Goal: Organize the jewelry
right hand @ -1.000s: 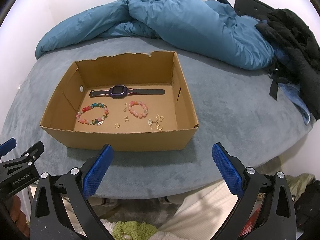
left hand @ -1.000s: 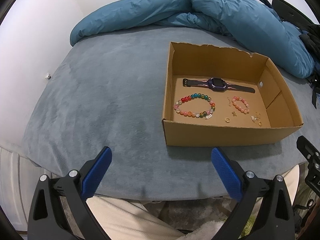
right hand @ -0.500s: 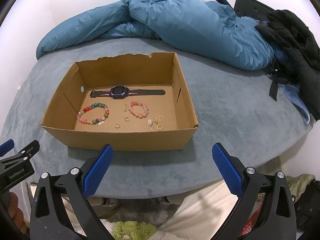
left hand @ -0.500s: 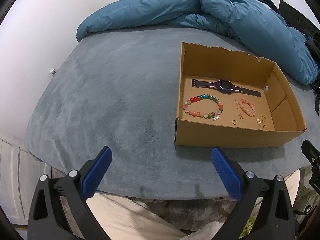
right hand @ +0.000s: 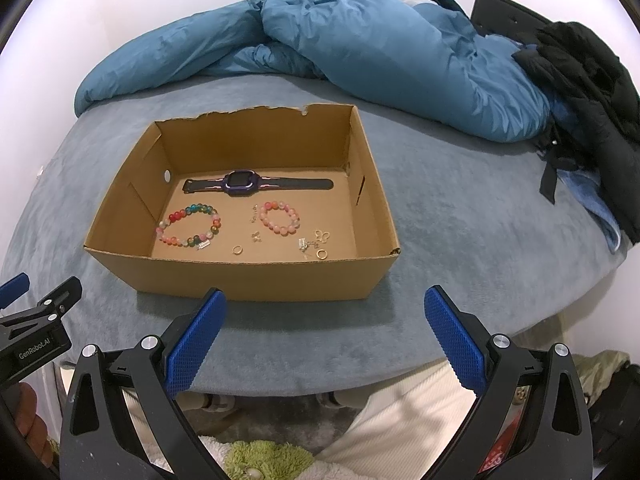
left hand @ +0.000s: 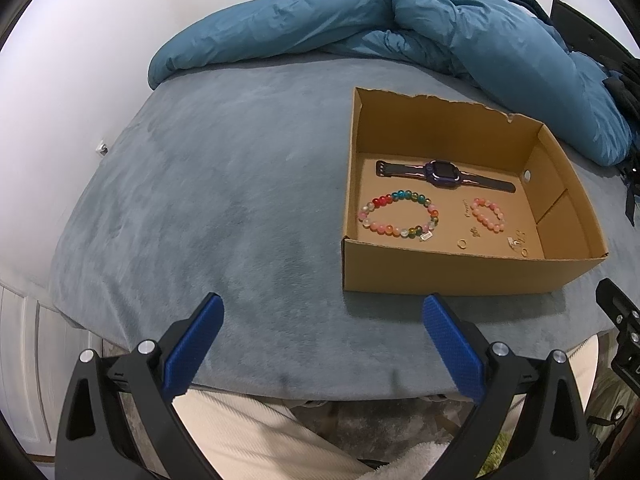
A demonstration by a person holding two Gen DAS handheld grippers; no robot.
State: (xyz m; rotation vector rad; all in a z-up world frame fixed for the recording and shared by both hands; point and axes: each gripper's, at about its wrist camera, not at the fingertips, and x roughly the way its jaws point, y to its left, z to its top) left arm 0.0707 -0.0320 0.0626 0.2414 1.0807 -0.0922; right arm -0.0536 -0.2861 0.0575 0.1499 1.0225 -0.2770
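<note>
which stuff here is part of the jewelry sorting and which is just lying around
Part of the job:
cardboard box
watch
multicolour bead bracelet
pink bead bracelet
gold rings
small charms
left claw and right claw, both open

Just lying about:
blue duvet
black jacket
grey bed cover

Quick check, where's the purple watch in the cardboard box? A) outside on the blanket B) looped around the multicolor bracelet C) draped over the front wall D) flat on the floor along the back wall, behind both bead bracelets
D: the purple watch lies flat along the cardboard box's back wall, behind the multicolor bracelet and the pink bracelet, touching neither.
</note>
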